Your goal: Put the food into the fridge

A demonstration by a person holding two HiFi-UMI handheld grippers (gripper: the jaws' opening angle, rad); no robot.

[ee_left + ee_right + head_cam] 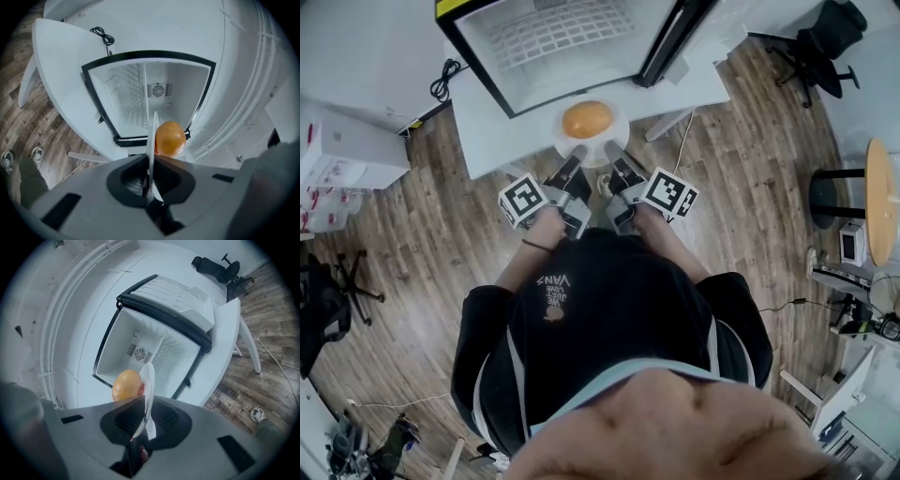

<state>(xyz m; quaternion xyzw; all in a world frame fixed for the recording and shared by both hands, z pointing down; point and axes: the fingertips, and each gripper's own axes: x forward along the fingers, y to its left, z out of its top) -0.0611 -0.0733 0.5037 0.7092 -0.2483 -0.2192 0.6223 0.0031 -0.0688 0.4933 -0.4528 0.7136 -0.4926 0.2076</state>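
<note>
A round orange food item (587, 119) lies on a white plate (623, 123), held level in front of the open mini fridge (553, 37). My left gripper (574, 156) is shut on the plate's near left rim and my right gripper (615, 156) is shut on its near right rim. In the left gripper view the plate (153, 136) runs edge-on between the jaws of the left gripper (151, 174), with the food (169, 139) to its right. In the right gripper view the right gripper (140, 420) clamps the plate (148, 383), and the food (127, 385) lies to its left. The fridge interior (157, 93) holds nothing that I can see.
The fridge stands on a white table (487, 131), its door (675, 37) swung open to the right. A black cable (442, 80) lies at the table's left. An office chair (820, 47) and a round wooden table (881, 197) stand to the right, white boxes (337, 150) to the left.
</note>
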